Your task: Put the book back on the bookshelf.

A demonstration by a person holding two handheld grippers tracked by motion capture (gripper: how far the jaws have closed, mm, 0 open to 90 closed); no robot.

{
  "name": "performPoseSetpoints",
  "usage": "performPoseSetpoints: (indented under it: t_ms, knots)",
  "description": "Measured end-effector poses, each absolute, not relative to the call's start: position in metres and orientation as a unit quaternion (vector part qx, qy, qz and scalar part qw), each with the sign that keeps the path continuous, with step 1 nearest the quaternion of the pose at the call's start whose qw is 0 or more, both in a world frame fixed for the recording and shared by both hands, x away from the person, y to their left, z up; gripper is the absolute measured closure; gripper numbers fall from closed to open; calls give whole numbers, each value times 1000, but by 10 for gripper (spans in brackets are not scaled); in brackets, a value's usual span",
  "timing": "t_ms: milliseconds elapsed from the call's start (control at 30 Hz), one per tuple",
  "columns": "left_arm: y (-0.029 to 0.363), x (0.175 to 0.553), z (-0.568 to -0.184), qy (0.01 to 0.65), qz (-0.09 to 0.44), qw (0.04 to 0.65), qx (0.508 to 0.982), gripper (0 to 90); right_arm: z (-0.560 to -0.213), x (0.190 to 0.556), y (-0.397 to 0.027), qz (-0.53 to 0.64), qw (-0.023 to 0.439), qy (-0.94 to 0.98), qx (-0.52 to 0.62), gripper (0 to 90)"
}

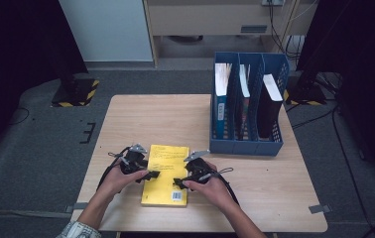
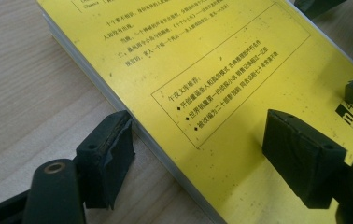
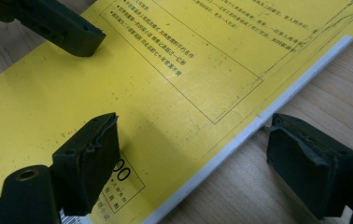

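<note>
- Wooden counter (image 1: 255, 173), high view: yellow book (image 1: 166, 174) flat near front edge; left gripper (image 1: 152, 175) and right gripper (image 1: 177, 183) at its sides; blue file rack (image 1: 247, 144) behind.
- Left gripper view: left gripper (image 2: 198, 140) open, straddling the book's edge.
- Right gripper view: right gripper (image 3: 193, 149) open likewise, astride opposite edge.

I am viewing a book (image 1: 166, 174) lying on the table (image 1: 270, 198), file rack (image 1: 247, 144) behind-right, grippers flanking it.
</note>
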State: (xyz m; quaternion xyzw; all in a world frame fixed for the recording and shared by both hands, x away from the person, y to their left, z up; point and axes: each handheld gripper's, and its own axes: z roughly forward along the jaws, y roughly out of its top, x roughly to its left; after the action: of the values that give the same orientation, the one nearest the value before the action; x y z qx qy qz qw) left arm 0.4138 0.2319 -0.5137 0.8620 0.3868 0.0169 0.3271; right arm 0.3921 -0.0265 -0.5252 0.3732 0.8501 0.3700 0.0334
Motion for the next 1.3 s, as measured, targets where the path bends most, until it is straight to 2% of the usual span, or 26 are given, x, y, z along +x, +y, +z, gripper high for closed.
performPoseSetpoints:
  t_ms: [200,300,467,767,1000,1300]
  knots:
    - [233,415,-513,394,14,327,859,261,-525,392,-26,369,34,851,373,170]
    - [233,414,-510,396,19,326,858,316,-525,393,-27,369,34,852,370,170]
    - [234,412,-506,393,20,333,857,359,-525,392,-27,370,34,851,372,170]
    - [236,404,-497,378,9,342,860,374,-525,393,-27,370,32,852,370,169]
    - [234,400,-483,363,-5,381,850,419,-526,393,-28,372,30,851,368,169]
    - [223,409,-485,345,-17,363,865,388,-525,393,-28,375,26,849,371,169]
